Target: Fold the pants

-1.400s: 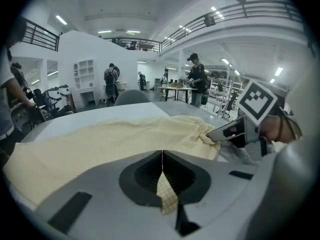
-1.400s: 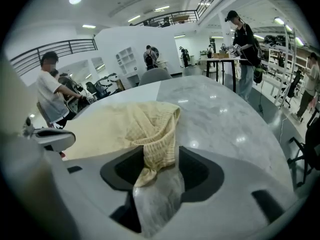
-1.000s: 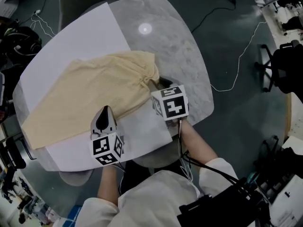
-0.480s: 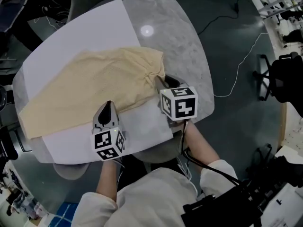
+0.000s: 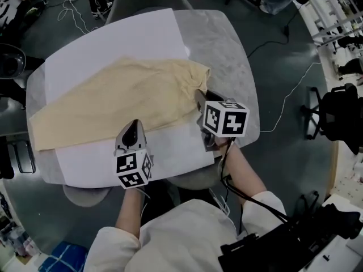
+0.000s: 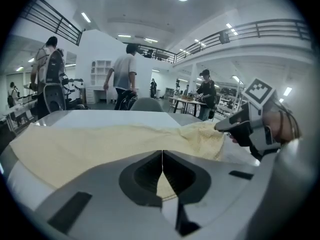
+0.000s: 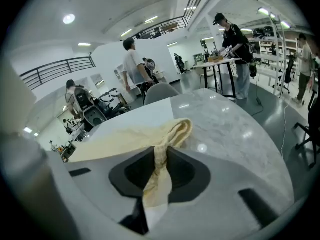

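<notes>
Pale yellow cloth pants (image 5: 113, 101) run long-axis left-right. Right gripper (image 5: 199, 97), jaws just closed further, pinches their bunched right end. Left gripper (image 5: 131, 126) is clamped on their near edge.

Marble table (image 5: 224, 44), dark floor (image 5: 278, 169)

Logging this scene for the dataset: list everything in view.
pants: one, pale yellow, spread across the white sheet, right end bunched.
white sheet: one, white, on the table.
table: one, grey marble, rounded corners.
office chair: one, black, on the floor at right.
cables: several, white and black, on the floor.
bystanders: several, in the background beyond the table.
left gripper: one, grey, shut on the pants' near edge.
right gripper: one, grey, jaws have just been closing, shut on the bunched end.
</notes>
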`<state>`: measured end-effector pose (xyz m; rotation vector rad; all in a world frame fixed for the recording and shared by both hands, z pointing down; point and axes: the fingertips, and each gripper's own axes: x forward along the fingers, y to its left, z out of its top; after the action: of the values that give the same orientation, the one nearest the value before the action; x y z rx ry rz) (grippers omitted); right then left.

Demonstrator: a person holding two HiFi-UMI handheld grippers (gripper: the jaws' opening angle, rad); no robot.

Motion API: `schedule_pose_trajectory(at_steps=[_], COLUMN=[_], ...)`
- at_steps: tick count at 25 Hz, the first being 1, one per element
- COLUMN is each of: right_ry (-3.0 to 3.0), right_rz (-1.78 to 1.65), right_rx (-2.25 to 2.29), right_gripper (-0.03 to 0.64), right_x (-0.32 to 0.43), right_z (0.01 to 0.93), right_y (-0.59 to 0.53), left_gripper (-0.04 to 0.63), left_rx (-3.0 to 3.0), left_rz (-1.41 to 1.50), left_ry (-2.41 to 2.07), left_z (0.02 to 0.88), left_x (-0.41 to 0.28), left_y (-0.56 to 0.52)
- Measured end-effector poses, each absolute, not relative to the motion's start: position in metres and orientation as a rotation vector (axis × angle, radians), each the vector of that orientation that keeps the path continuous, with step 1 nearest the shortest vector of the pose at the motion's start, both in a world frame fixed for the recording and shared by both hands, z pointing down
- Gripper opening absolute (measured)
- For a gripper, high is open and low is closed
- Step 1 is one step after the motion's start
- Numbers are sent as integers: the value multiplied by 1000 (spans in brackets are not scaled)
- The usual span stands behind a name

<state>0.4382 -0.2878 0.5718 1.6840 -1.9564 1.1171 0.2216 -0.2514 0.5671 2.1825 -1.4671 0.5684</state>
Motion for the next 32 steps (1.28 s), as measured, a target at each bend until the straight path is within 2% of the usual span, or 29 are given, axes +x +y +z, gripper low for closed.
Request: schedule_pose_trajectory(at_steps=[3, 15, 32], right_ry=[-1954, -1995, -2102], right_rz=[1034, 911, 748], right_rx=[1687, 1705, 1625], right_gripper=[46, 40, 38], right_x=[424, 360, 220], right_z=[552, 498, 434], right_y=[-289, -291, -293], left_gripper=[9, 9, 9], left_rx=[2181, 2179, 2090], left_rz=[543, 451, 276], left_ry=[-1484, -1570, -1723], left_z=[553, 506, 471], left_x=[203, 124, -34], left_y=[-252, -242, -223])
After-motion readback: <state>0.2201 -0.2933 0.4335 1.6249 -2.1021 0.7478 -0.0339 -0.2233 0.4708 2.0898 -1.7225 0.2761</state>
